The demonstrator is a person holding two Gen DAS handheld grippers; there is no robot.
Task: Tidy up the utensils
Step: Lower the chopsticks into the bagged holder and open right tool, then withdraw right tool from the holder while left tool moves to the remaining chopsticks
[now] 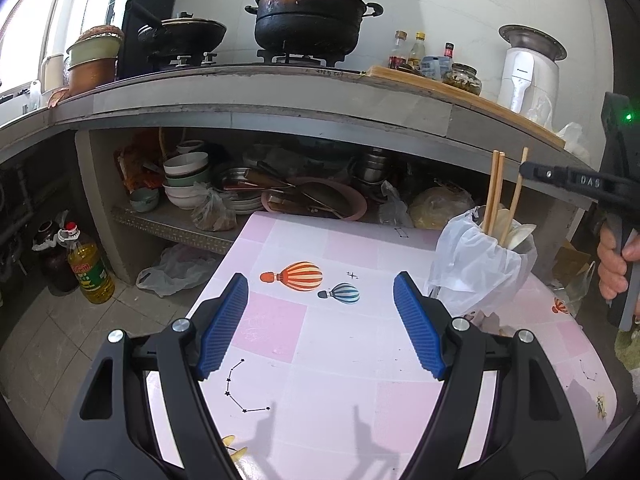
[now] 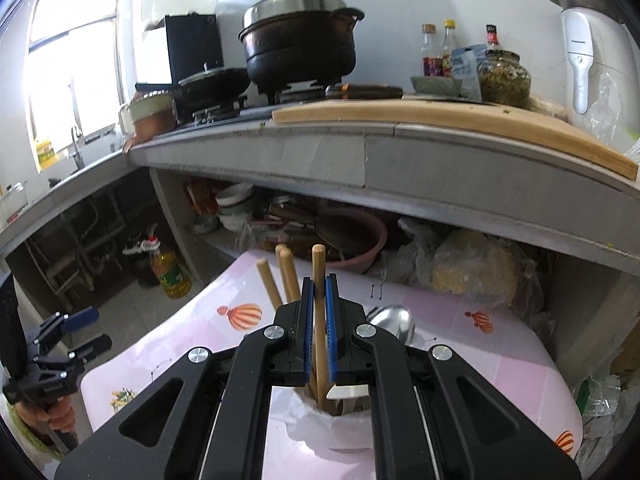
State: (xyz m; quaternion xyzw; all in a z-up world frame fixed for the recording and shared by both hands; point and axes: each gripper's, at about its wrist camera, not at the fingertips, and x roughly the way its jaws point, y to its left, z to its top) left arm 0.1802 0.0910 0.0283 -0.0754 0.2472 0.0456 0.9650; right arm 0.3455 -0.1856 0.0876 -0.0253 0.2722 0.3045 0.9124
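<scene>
A: Gripping a single chopstick (image 2: 319, 300), that's what the right tongs (image 2: 319, 304) are doing — blue pads pressed flat on both sides of it, the stick standing nearly upright between them.

B: And its lower end?

A: Down inside the utensil holder (image 2: 344, 402), a cup with a white plastic bag (image 1: 472, 264) draped round it. Three more chopsticks (image 2: 289, 276) lean out of the same holder just to the left of the held one, and a pale spoon (image 1: 520, 234) rests in it too.

B: Where's the holder standing?

A: On the low counter (image 1: 320, 340) with the pink checked cloth and the hot-air balloon prints, over toward its right side from where the left hand is. A metal ladle bowl (image 2: 394, 320) lies on the cloth just behind the holder.

B: The left tongs (image 1: 320, 320)?

A: Spread wide with nothing between the pads — only bare cloth below them, well apart from the holder. A hand (image 1: 614, 256) shows on the right tool's handle.
</scene>
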